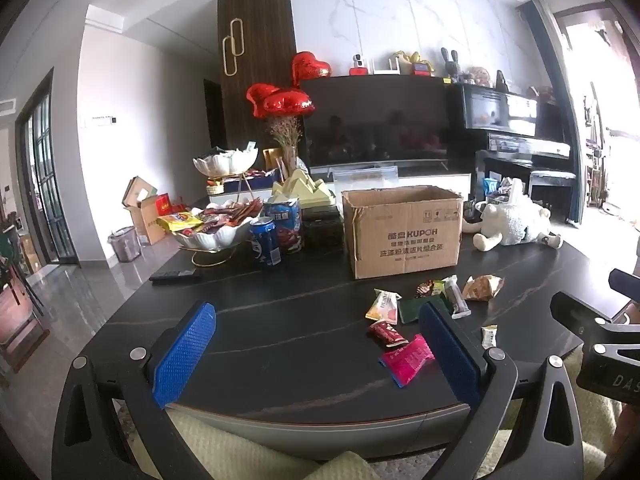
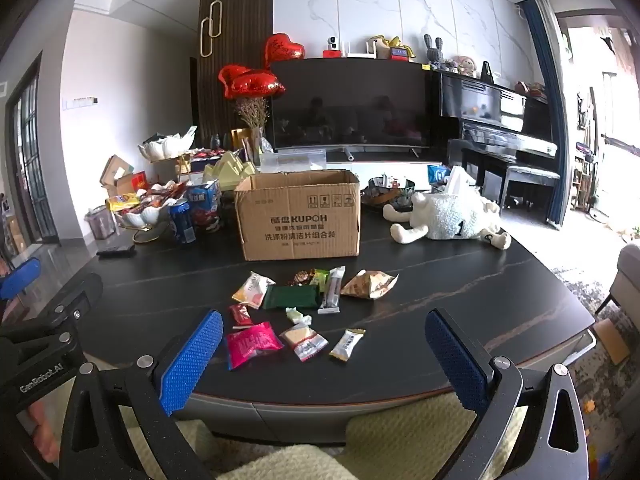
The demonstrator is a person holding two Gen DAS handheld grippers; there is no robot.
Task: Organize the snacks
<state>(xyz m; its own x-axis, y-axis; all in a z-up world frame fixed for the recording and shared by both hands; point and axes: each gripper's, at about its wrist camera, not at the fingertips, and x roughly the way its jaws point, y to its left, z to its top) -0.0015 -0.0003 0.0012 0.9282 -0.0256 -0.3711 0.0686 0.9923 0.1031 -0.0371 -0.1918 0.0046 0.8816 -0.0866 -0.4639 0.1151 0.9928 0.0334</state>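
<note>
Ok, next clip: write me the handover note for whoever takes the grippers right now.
Left gripper: open, empty, at the table's near edge.
Right gripper: open, empty, beside it.
Loose snack packets lie scattered on the black table, in front of the open KUPOH cardboard box.
Done: nothing visibly sorted yet.
Left: pick up every packet; the box looks the likely place.

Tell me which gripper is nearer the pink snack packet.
Left. The pink snack packet lies just inside the left gripper's right finger; the right gripper hangs open just right of it.
</note>
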